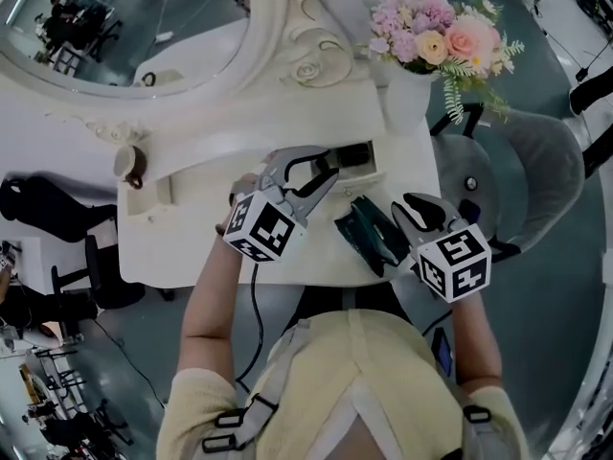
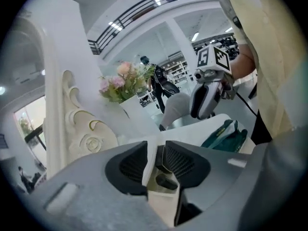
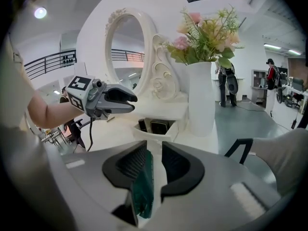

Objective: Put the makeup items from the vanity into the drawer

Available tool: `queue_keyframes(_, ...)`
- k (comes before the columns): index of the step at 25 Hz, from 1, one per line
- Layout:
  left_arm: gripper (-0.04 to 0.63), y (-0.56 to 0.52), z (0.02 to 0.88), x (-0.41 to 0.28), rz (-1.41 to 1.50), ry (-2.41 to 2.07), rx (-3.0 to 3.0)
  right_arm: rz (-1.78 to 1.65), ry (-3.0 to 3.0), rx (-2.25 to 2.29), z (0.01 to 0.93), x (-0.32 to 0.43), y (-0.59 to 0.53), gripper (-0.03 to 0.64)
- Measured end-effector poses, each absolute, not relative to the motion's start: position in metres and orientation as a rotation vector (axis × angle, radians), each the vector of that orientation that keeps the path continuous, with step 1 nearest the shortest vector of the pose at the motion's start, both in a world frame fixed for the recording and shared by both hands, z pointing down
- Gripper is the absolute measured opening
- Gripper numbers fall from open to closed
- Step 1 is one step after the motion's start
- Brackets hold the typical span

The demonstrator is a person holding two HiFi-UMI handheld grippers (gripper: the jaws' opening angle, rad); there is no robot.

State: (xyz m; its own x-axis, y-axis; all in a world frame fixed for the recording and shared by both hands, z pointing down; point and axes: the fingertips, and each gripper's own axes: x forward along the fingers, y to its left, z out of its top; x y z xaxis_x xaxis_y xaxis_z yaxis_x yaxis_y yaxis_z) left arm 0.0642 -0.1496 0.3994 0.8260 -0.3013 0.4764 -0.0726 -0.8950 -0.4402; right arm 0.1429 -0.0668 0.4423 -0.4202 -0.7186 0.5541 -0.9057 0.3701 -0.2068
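Green makeup bag [image 1: 369, 233] lies on the white worktop [image 1: 192, 238], near the front edge and right of centre. Its right end is at the right gripper [image 1: 400, 214].

Right gripper view: an edge of the bag runs up through the gap, against one pad. A strip of white shows between it and the other pad, so the gripper is at a middling width with the bag in it, and I see no pinch from both sides.

The drawer [image 1: 375, 176] is open, just behind the bag, in the raised shelf at the back of the worktop. A few dark items [image 1: 347, 156] are in it; they're too small to identify.

Left gripper [image 1: 328, 166] hangs over the drawer's front left corner, tilted down. Its jaws are narrow with a slim gap. Left gripper view shows only the cream drawer wall and one dark item through that gap, nothing clamped. From the right gripper view its tips look bare too.

The two grippers are apart, with the bag between them.

A white vase of pink flowers [image 1: 407, 99] stands behind the drawer on the right, and an oval mirror [image 1: 115, 27] is at the back left. A grey chair [image 1: 536, 171] is off the worktop's right side.
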Motion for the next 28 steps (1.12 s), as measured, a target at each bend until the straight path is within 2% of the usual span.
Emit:
queue_keyframes(13,0.108,-0.157,0.394,0.011,-0.552,0.701,-2.973,0.671,-2.27,1.445,0.436,0.133,-0.079,0.107)
queue_keyframes(19,0.04,-0.158,0.394,-0.007,-0.431,0.899,-3.13,0.66,-2.269,1.508,0.431,0.137,-0.085,0.099)
queue_keyframes(21,0.035,-0.156,0.394,-0.01,-0.388,0.918,-3.182,0.656,-2.274,1.531,0.427,0.137,-0.088,0.094)
queue_keyframes(22,0.007,-0.156,0.393,-0.012,-0.367,0.936,-3.198,0.654,-2.278,1.537,0.425,0.136,-0.089,0.092)
queue_keyframes(28,0.0,-0.154,0.4,-0.025,-0.36,1.042,-3.212,0.642,-2.278,1.546,0.422,0.129,-0.09,0.091)
